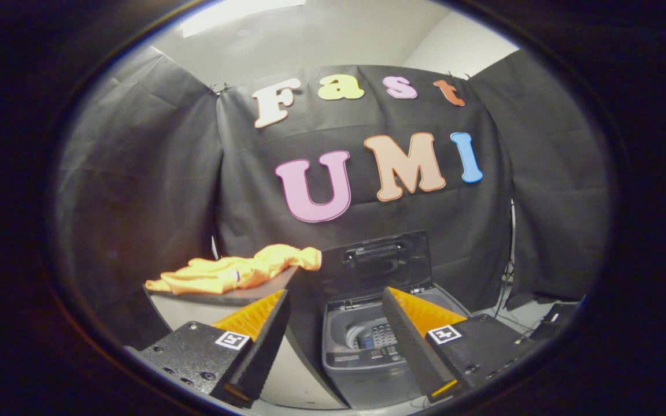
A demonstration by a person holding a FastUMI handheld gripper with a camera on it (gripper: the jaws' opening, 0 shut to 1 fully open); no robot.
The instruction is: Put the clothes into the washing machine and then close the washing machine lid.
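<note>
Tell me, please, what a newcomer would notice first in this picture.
The crumpled bright orange-yellow garment draws the eye first; it lies on a pale table beyond the fingers, beside the washer. Next comes the small grey top-loading washing machine, just ahead between the fingers, its dark lid raised upright so the drum shows. The gripper has its jaws wide apart, holding nothing.

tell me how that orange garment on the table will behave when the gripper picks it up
The orange garment lies crumpled and folded, so it will likely hang limp and drape. It looks thin, probably light. One end overhangs the table edge, so it may slide. The gripper is open, short of it.
</note>
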